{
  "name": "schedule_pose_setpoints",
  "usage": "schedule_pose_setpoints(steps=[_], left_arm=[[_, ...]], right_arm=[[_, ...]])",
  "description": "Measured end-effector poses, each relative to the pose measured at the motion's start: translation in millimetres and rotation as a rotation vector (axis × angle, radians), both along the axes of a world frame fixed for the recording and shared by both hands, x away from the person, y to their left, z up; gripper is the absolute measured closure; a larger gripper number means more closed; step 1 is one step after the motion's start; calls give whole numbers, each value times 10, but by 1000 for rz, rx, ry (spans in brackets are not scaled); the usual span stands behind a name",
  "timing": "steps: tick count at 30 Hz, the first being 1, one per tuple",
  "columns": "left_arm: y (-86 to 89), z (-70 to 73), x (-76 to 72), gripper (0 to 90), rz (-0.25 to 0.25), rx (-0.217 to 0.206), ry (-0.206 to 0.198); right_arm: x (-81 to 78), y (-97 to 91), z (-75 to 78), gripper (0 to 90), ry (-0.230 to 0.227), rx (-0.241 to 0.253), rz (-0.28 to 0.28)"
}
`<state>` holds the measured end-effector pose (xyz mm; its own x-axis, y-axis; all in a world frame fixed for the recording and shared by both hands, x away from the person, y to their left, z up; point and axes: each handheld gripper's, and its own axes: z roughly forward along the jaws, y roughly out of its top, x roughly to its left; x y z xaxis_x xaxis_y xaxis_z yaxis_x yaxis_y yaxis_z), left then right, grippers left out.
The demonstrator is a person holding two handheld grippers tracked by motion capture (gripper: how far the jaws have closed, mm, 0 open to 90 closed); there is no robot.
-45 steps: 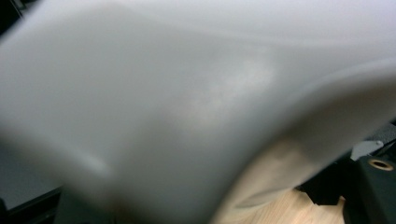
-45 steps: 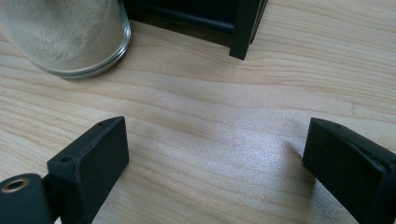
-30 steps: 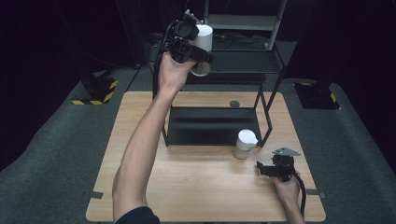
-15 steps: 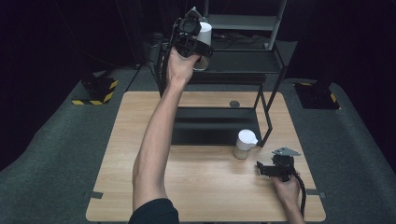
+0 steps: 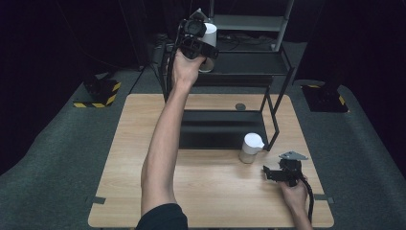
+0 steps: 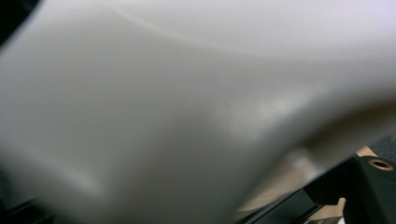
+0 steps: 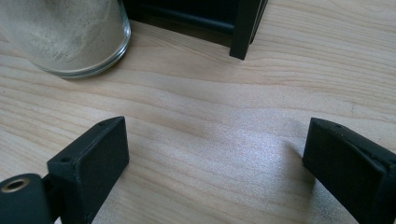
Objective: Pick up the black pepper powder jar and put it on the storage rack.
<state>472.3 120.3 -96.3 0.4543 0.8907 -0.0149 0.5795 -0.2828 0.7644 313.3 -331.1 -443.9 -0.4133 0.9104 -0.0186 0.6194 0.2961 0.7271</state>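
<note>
While the person's left arm stretches far out over the tabletop (image 5: 143,124), the left gripper (image 5: 203,45) holds a white jar (image 5: 208,36) high up at the black shelf rack (image 5: 249,64), its jaws clamped on the jar's side. From where I stand the jar looks roughly upright, its base just at or above the rack's middle shelf, with the upper shelf beyond it; whether it rests on the board yet I cannot tell. In the left gripper view the pale wall of the jar (image 6: 177,107) presses right up against the lens. So the shelf lies directly beneath and ahead of those jaws, and I judge the coming move a short lowering.

Farther right, a second white-lidded jar (image 5: 251,147) stands on the tabletop beside the rack's front leg. The right gripper (image 5: 280,173) rests low near the table's edge, jaws spread apart and holding nothing, that jar's glass base (image 7: 65,37) just ahead and to their left.
</note>
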Motion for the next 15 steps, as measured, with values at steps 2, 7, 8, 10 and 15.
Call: schedule_pose_setpoints(steps=[2, 7, 8, 10, 15], left_arm=[[-8, -10, -21, 308, -5, 9, -8], [6, -28, -44, 307, -9, 7, -14], [8, -28, -49, 307, -11, 9, -15], [8, -25, -52, 307, -13, 12, -15], [7, -30, -56, 307, -13, 12, -18]], right_arm=[[0, 0, 0, 64, 0, 0, 0], [0, 0, 0, 63, 0, 0, 0], [0, 0, 0, 64, 0, 0, 0], [0, 0, 0, 64, 0, 0, 0], [0, 0, 0, 64, 0, 0, 0]])
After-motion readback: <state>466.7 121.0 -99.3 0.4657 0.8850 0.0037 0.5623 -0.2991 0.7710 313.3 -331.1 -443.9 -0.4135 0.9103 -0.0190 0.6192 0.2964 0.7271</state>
